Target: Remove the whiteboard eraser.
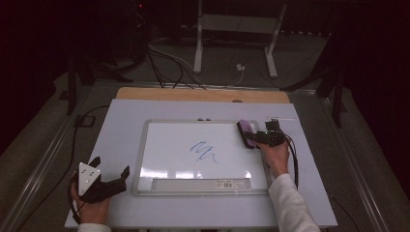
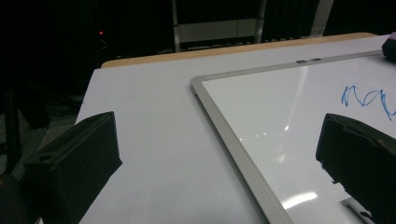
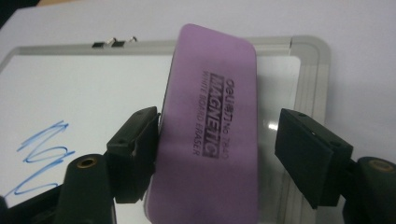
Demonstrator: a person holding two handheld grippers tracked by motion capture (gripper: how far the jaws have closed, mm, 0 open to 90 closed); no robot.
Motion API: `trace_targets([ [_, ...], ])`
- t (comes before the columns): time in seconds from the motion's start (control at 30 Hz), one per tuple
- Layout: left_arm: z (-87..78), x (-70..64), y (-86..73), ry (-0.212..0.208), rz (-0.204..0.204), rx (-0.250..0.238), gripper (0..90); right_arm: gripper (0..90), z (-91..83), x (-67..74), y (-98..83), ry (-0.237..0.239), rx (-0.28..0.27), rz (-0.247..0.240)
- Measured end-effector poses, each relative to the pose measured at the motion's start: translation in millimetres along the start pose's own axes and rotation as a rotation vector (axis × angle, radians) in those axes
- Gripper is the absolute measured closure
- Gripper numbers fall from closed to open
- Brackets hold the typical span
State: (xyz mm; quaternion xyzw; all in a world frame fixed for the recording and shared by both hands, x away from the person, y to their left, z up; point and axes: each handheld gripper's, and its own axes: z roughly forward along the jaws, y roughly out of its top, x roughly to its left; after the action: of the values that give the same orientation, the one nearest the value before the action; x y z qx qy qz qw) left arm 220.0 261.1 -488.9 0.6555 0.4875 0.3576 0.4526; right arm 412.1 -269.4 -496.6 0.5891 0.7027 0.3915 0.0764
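Your right hand-held gripper (image 3: 217, 140) stands released around the purple rectangular magnetic eraser (image 3: 210, 126) at centre frame; your left hand-held gripper (image 2: 217, 158) gapes empty.

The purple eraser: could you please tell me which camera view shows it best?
The right gripper view shows the purple eraser best: it is close, with its printed label readable, lying between the jaws. The high view shows it small at the whiteboard's far right corner. The left gripper view catches just a dark sliver at the right edge.
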Motion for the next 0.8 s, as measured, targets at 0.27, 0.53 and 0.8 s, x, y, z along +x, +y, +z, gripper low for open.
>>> trace_targets([
  [0.27,0.2,-0.3,-0.1,0.000,0.001,0.002,0.4,40.8,2.7,2.9,-1.7,0.012,0.020,-0.018],
  [0.53,0.6,-0.2,-0.3,0.000,0.000,0.002,0.4,41.0,-1.5,6.1,-0.5,0.017,-0.003,-0.039],
  [0.8,0.7,-0.5,-0.3,0.000,0.000,0.002,0.4,41.1,-5.6,11.5,0.2,0.018,-0.019,-0.071],
])
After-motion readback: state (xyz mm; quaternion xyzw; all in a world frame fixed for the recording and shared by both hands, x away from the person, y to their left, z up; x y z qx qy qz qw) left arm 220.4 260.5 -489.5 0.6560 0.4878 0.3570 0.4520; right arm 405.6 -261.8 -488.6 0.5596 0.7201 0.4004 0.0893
